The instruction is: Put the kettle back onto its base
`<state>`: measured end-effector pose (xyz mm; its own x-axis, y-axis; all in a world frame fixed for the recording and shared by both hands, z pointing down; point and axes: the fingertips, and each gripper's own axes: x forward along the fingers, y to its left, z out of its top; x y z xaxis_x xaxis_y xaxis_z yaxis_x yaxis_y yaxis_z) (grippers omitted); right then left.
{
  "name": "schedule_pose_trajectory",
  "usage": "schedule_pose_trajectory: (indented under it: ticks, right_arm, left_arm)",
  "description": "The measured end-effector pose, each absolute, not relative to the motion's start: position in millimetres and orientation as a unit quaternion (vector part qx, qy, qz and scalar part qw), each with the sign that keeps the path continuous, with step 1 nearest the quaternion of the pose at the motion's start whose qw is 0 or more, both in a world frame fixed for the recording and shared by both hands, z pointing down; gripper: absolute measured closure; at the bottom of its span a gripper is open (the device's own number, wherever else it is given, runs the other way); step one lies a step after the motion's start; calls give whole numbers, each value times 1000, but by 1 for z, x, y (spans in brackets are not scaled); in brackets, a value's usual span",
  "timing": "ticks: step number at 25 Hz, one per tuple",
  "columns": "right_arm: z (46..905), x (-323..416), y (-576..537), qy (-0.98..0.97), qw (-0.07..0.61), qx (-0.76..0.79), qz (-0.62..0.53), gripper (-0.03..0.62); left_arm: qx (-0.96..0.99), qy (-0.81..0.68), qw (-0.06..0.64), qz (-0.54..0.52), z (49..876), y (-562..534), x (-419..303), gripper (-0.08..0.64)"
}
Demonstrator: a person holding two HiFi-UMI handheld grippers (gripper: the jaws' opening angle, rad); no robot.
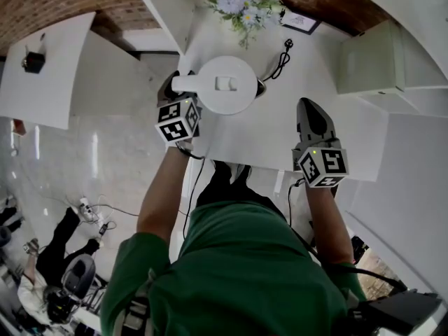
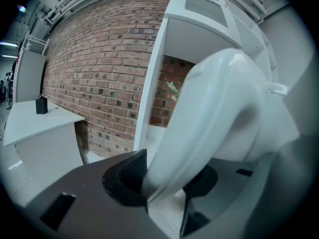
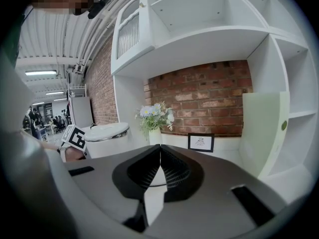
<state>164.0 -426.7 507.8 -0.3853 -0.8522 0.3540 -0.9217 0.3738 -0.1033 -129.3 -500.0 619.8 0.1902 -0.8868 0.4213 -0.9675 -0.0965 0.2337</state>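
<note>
A white kettle (image 1: 224, 84) is seen from above on the white table (image 1: 238, 135); in the right gripper view the kettle (image 3: 106, 138) stands at the left. My left gripper (image 1: 175, 88) is shut on its handle (image 2: 199, 133), which fills the gap between the jaws in the left gripper view. A dark edge of the base (image 1: 260, 87) shows under the kettle's right side, with its black cord and plug (image 1: 283, 54) trailing away. Whether the kettle rests on the base I cannot tell. My right gripper (image 1: 309, 107) hovers over the table to the right, shut on nothing (image 3: 159, 153).
A vase of flowers (image 1: 241, 5) and a small picture frame (image 1: 299, 22) stand at the back of the table, below white shelves (image 3: 209, 29). A white cabinet (image 1: 371, 65) is at the right. Another white table (image 1: 45, 68) stands to the left.
</note>
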Motion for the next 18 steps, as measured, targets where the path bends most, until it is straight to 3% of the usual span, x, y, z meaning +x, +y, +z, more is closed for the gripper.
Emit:
schedule_pose_trajectory:
  ticks: [12, 18]
  right_arm:
    - [507, 161, -428, -829, 114, 529, 144, 571]
    - [496, 163, -425, -829, 97, 533, 137, 569]
  left_arm:
    - [738, -627, 231, 99, 631, -496, -129, 391]
    - [710, -641, 256, 137, 647, -463, -132, 321]
